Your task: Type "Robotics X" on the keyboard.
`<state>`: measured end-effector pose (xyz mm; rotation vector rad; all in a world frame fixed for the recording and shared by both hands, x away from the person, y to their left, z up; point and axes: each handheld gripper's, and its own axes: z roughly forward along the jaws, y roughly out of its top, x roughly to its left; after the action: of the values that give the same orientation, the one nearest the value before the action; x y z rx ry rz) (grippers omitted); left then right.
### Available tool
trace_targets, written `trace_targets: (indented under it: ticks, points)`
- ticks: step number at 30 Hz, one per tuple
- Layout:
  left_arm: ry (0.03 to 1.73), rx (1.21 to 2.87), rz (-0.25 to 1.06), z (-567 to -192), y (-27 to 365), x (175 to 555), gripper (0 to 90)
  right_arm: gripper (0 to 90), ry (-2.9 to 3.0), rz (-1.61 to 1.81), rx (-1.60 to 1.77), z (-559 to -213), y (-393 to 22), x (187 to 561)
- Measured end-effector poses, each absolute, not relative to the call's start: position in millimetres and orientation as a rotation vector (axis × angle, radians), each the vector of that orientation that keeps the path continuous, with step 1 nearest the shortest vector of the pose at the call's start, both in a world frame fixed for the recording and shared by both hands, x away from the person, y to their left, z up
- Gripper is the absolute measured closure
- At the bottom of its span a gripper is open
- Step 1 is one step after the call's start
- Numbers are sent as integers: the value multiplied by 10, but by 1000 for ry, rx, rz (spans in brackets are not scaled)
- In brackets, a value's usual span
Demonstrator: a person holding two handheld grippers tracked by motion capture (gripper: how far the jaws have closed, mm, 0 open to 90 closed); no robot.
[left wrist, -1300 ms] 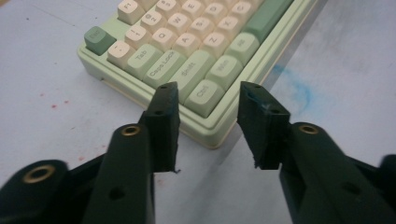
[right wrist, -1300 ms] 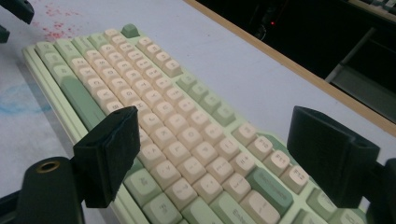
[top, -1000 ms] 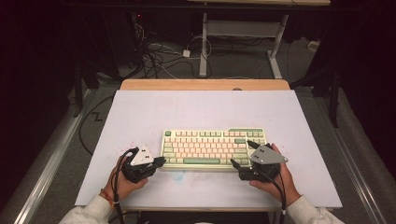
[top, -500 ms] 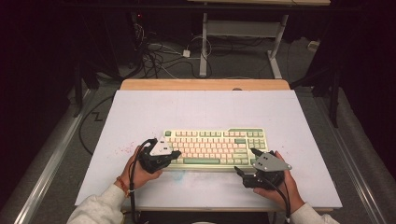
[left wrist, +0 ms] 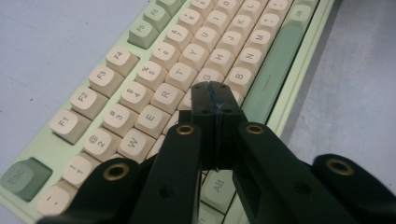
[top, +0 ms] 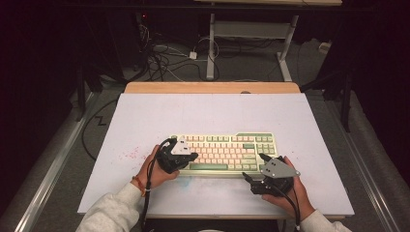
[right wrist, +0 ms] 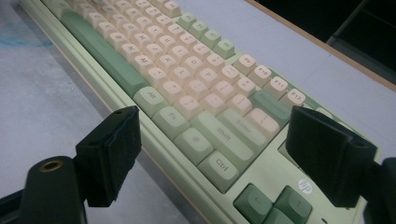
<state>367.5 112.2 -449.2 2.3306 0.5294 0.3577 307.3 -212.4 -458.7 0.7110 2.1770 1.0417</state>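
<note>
High view: left gripper (top: 192, 157) has slid in over keyboard (top: 227, 151) w/ jaws just shut on nothing, prob. to poke a key; right gripper (top: 253, 166) waits at its near right corner.
Left gripper view: pads meet above the G/B keys. Right gripper view: jaws wide, empty; board is pale green w/ cream keys, near table (top: 145, 111) front edge.

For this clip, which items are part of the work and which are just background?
In use:
keyboard
left claw, shut, over the letter keys
right claw, open, at the keyboard's right end

Just lying about:
cables on the floor
pink specks on the table
</note>
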Motion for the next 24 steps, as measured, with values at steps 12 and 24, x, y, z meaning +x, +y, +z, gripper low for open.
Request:
trace_targets:
  ticks: [12, 24]
  points:
    - [513, 2384, 353, -4553, 1016, 3721, 878, 186, 2189, 1035, 702, -4601, -2113, 3072]
    - [507, 2383, 338, -4570, 1018, 3735, 878, 191, 2182, 1021, 697, -4604, -2108, 3070]
